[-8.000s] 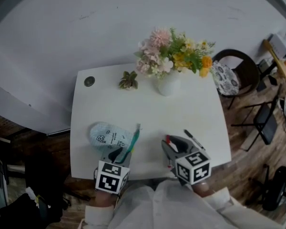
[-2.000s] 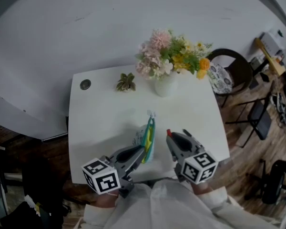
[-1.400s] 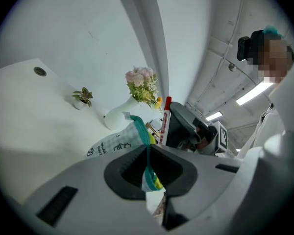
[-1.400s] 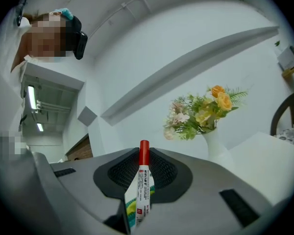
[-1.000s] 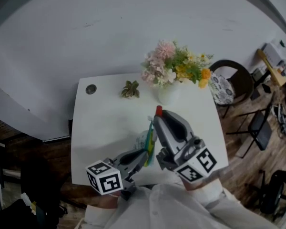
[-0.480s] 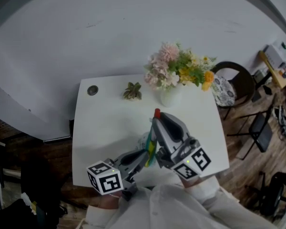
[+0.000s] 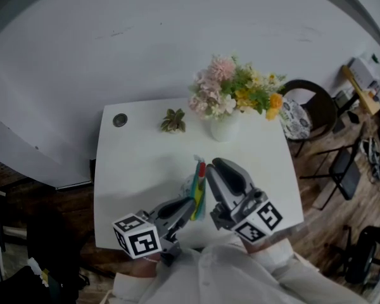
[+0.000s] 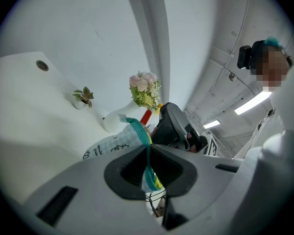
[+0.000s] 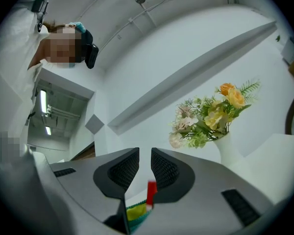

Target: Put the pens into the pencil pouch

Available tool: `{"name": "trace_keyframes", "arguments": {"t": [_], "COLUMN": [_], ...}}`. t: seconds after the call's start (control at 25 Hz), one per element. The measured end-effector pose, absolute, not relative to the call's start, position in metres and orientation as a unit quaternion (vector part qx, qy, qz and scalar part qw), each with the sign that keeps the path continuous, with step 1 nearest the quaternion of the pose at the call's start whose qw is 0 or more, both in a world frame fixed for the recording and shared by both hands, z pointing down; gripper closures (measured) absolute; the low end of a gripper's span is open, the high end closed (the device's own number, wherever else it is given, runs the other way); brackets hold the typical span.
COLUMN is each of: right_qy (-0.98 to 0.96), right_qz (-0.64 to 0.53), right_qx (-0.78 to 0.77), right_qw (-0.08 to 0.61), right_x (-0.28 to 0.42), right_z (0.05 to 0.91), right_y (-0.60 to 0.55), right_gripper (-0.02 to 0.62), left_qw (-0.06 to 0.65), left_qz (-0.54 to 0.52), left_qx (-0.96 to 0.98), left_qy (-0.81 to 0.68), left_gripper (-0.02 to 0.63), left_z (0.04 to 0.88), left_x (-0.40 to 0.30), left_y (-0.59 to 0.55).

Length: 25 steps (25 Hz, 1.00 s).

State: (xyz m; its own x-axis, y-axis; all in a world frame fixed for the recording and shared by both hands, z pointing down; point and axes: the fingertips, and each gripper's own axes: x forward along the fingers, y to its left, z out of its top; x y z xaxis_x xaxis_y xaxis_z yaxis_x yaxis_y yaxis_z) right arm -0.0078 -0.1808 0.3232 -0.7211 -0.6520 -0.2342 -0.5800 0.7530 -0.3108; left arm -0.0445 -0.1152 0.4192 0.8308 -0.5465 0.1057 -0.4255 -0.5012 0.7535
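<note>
- The red pen (image 7: 201,168) has left the tips of the right gripper (image 7: 216,168). It now stands in the pencil pouch (image 7: 193,192) mouth, at 9 o'clock of them.
- Right gripper: jaws slightly apart, released.
- Left gripper (image 7: 189,206): clenched on the pouch's teal zip edge, at 6 o'clock of the vase (image 7: 223,126).

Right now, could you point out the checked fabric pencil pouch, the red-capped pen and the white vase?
checked fabric pencil pouch (image 8: 110,143), left gripper view, side.
red-capped pen (image 7: 201,168), head view, cap.
white vase (image 7: 223,127), head view, body.
</note>
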Motion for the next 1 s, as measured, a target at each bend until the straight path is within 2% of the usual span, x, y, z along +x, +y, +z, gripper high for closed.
{"name": "trace_keyframes", "arguments": {"t": [0.56,1.0], "right_qy": [0.918,0.898], "right_qz": [-0.107,-0.099], "right_qx": [-0.358,-0.429], "right_qw": [0.131,-0.007], "right_x": [0.012,0.062], "right_z": [0.338,0.404], "right_y": [-0.168,-0.161], "right_gripper": [0.532,0.532], "left_qw": [0.417,0.418], "left_qz": [-0.071,-0.068], "left_qx": [0.862,0.864], "left_qy": [-0.28,-0.273], "left_gripper": [0.58,0.58], "left_z": [0.418,0.42], "left_x": [-0.04,-0.028], "left_y": [-0.111,-0.11]}}
